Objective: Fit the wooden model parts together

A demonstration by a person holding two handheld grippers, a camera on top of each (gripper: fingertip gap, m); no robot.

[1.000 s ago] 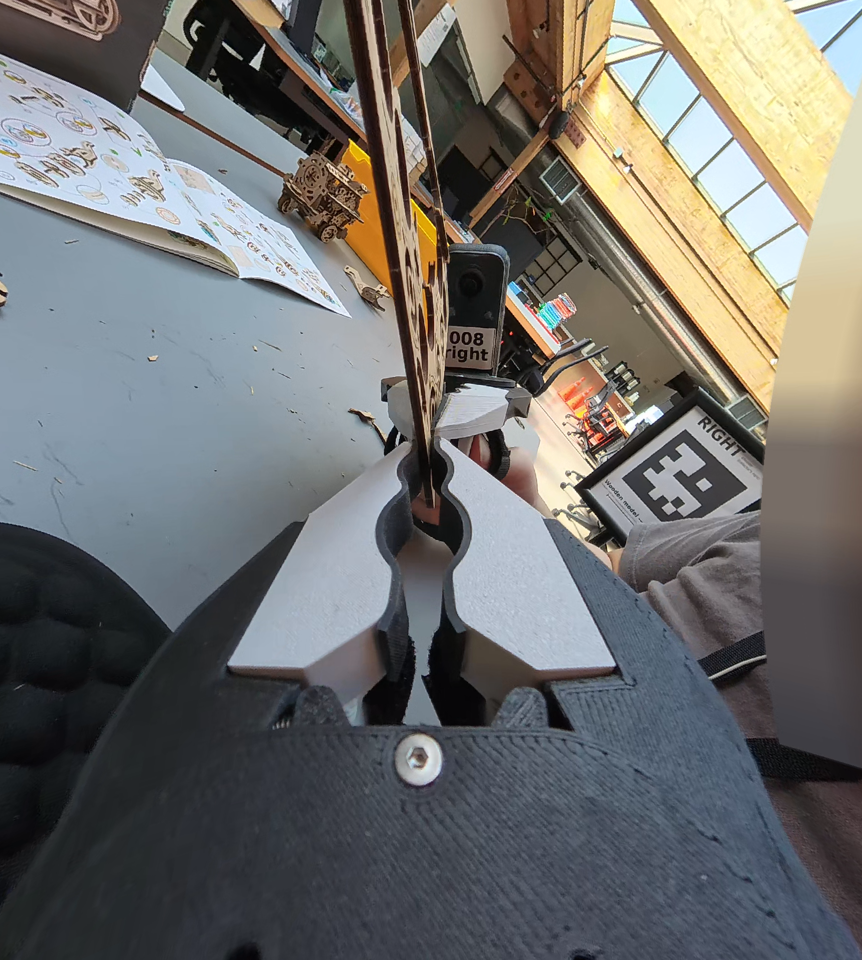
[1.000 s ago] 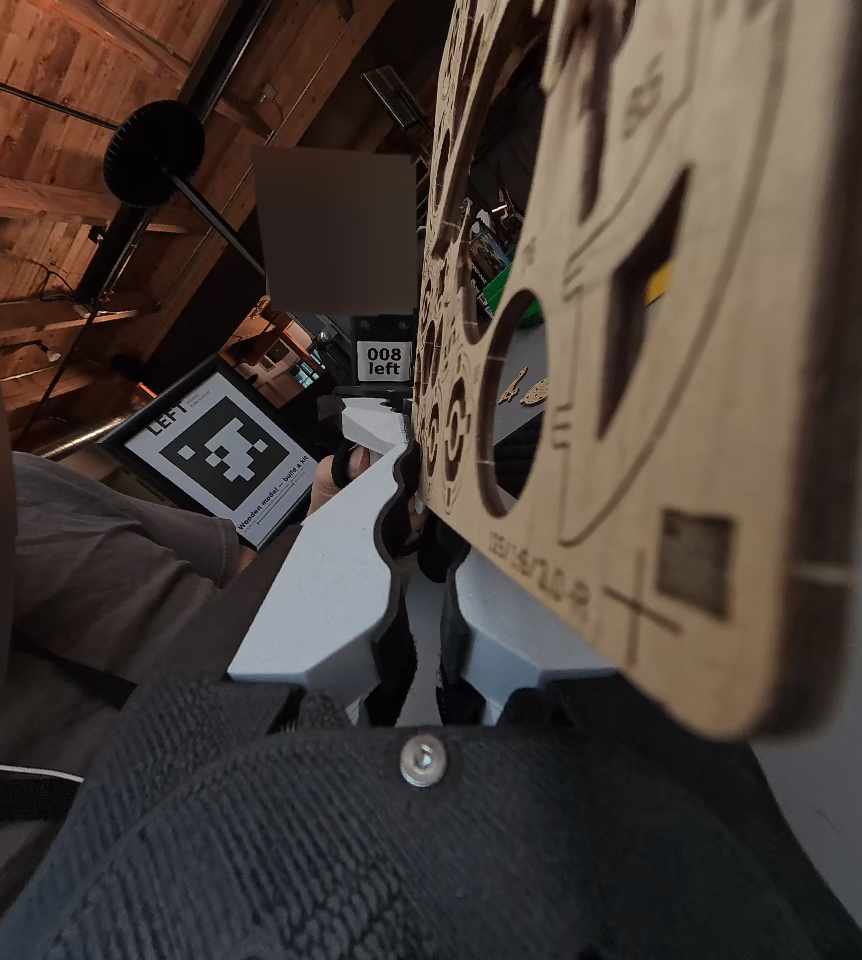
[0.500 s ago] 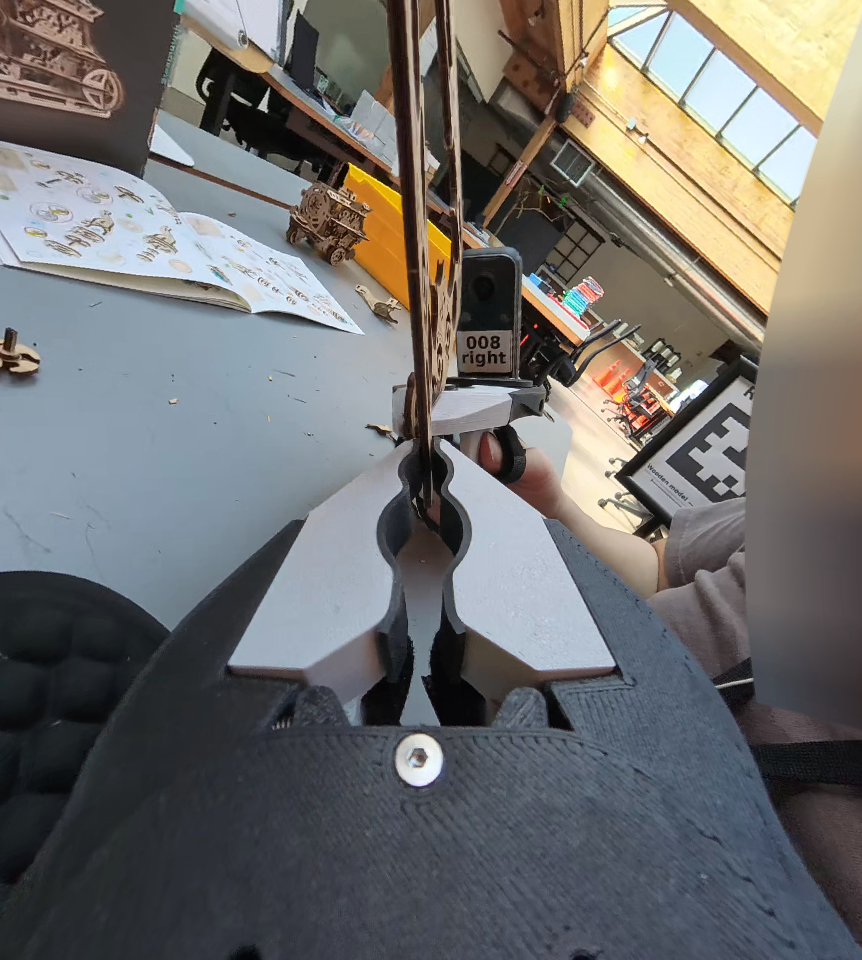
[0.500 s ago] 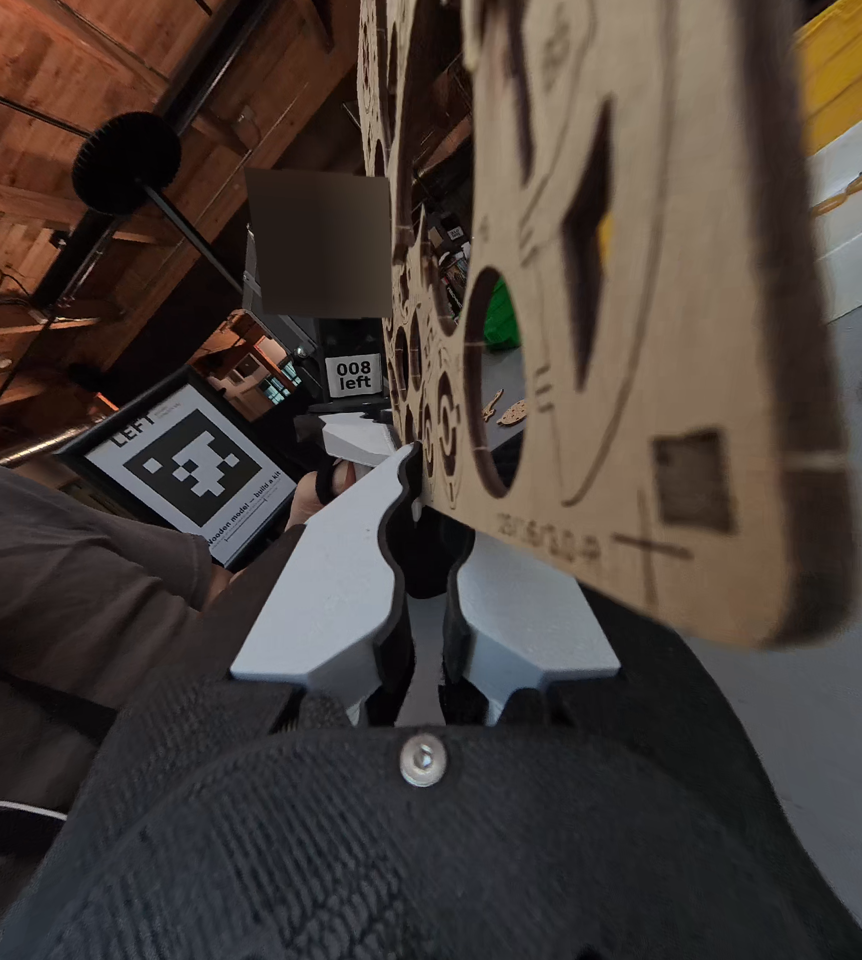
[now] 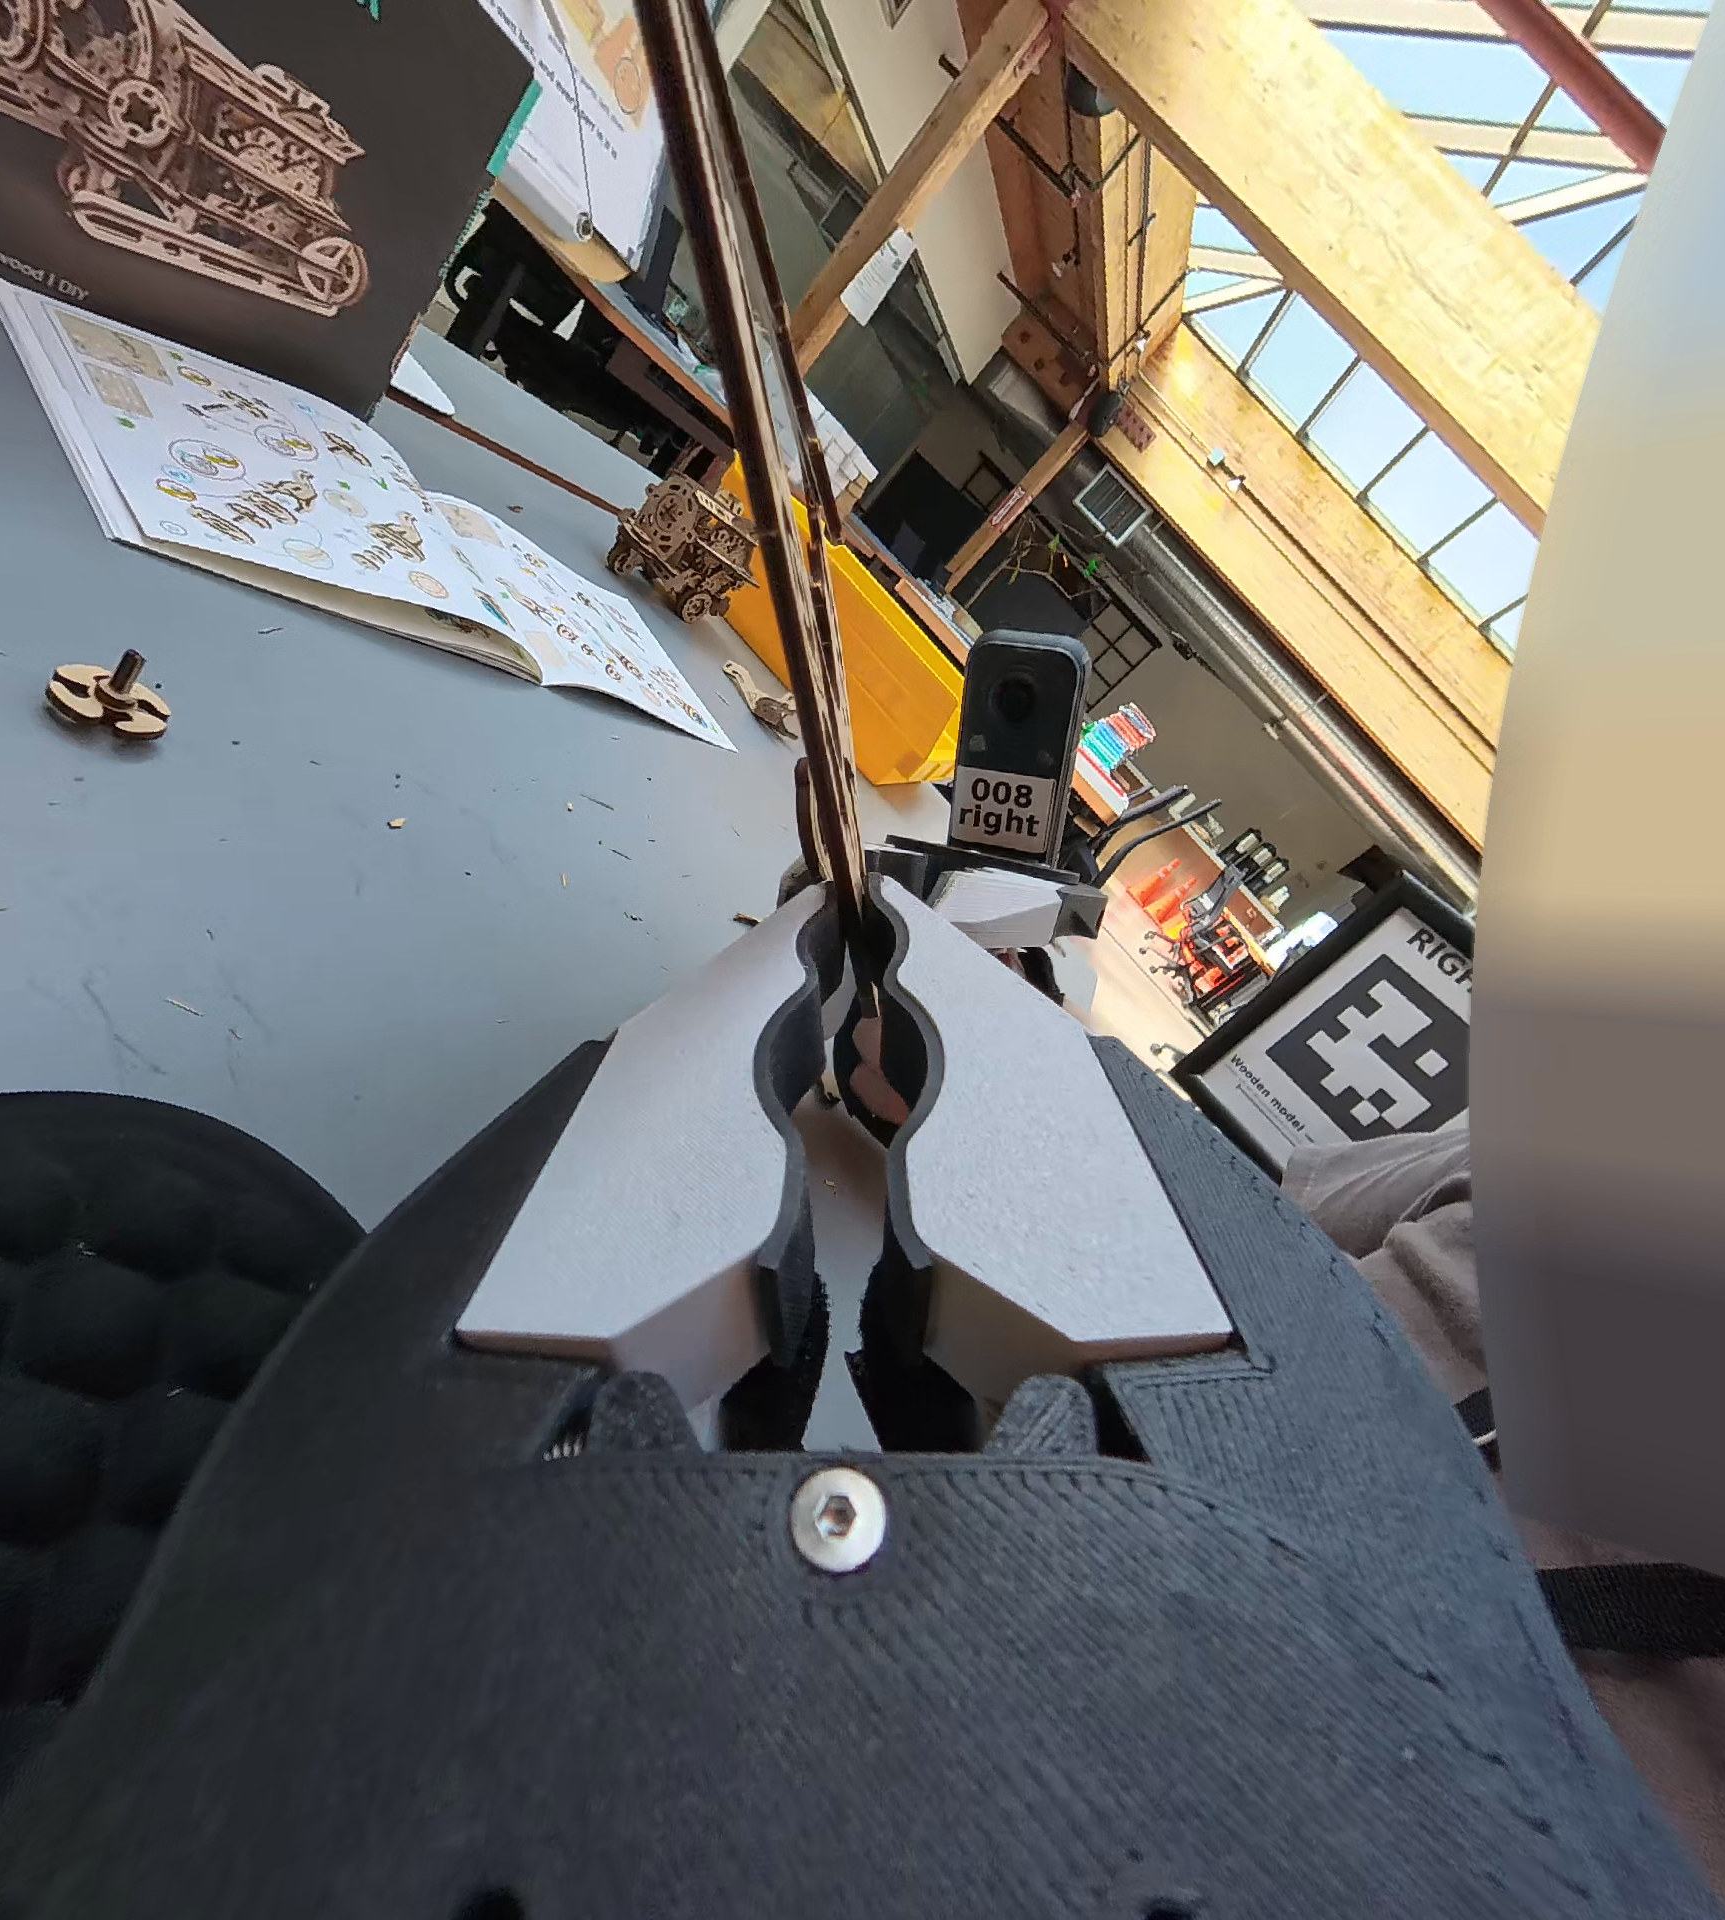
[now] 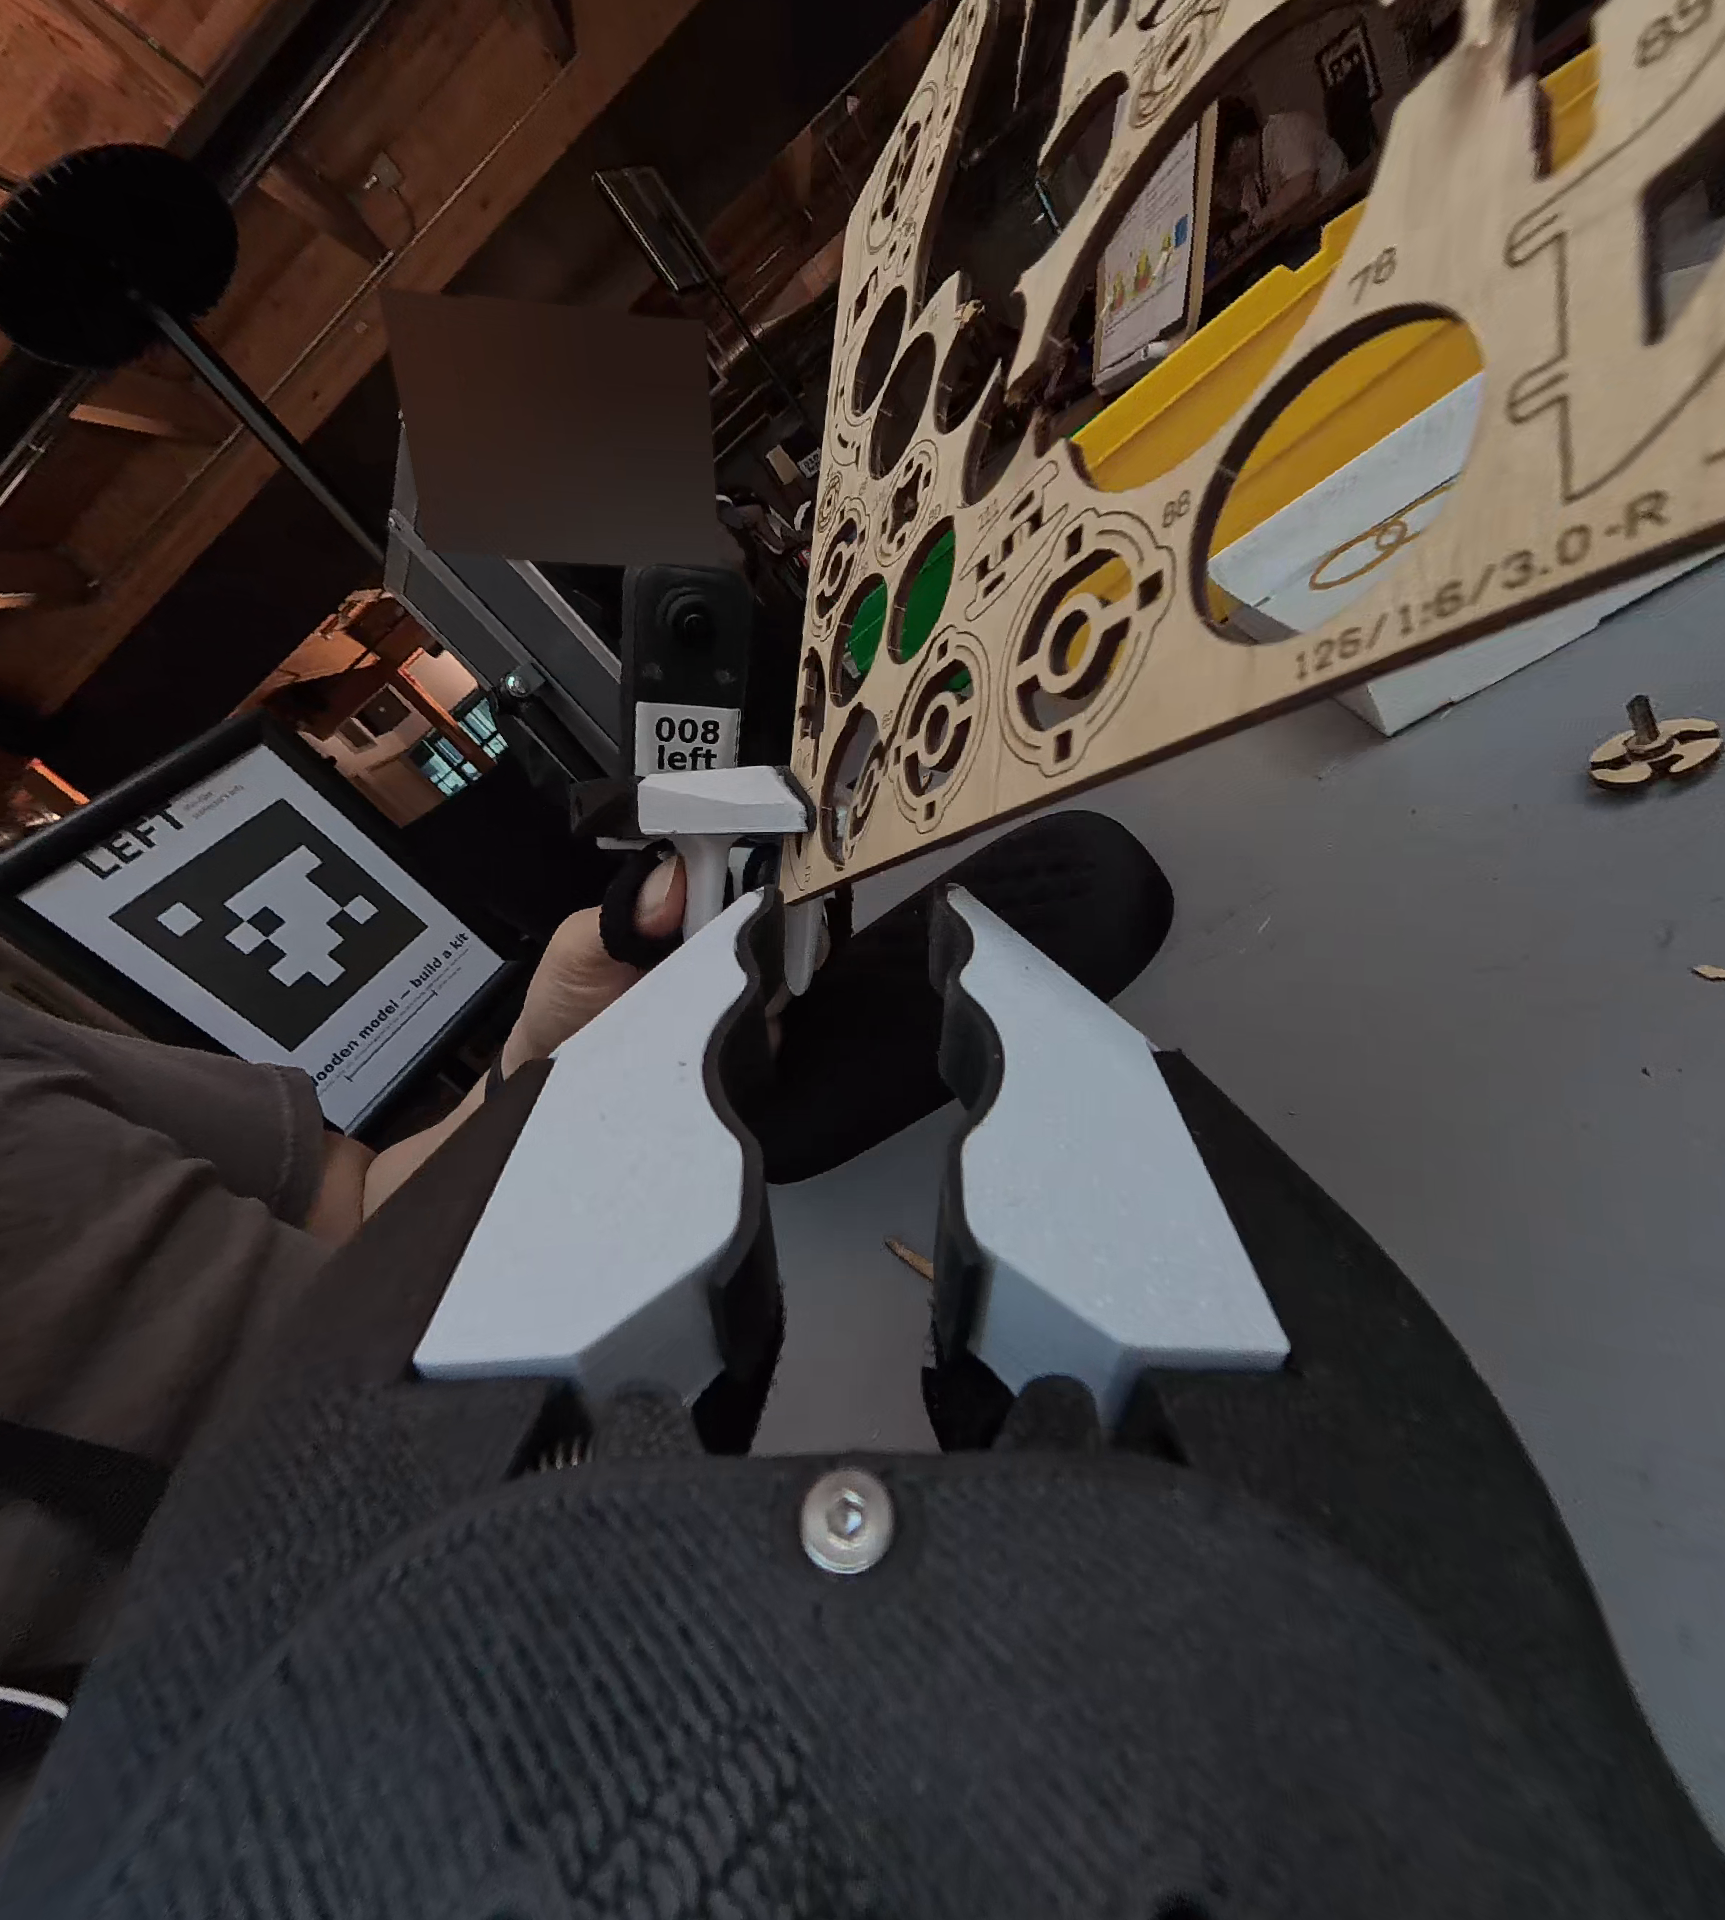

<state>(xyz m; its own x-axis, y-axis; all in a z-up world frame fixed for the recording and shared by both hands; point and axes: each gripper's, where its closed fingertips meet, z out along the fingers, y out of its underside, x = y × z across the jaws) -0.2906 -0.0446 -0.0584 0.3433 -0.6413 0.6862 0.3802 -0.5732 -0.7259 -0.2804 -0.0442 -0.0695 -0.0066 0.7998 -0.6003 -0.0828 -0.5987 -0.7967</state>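
Note:
A laser-cut plywood parts sheet (image 6: 1440,218) with several punched-out holes stands upright above the grey table (image 5: 370,935). In the left wrist view it shows edge-on (image 5: 744,416). My left gripper (image 5: 847,935) is shut on its lower corner; it also shows in the right wrist view (image 6: 723,810). My right gripper (image 6: 853,914) is open and empty, its fingertips just under the sheet's lower edge, beside the left gripper. It shows in the left wrist view (image 5: 1003,904) behind the sheet. A small wooden gear with an axle (image 5: 105,701) lies on the table (image 6: 1653,753).
An open instruction booklet (image 5: 318,499), the kit box (image 5: 162,156), a built wooden model (image 5: 686,551), a loose wooden piece (image 5: 764,707) and a yellow bin (image 5: 868,665) sit at the far side. A black cushion (image 6: 1045,935) lies near the grippers. Wood chips are scattered around. My left and right fingertips are right by each other.
My right gripper has opened and let go of the sheet, and sits a little back from it. The left gripper still holds the sheet, which has tilted.

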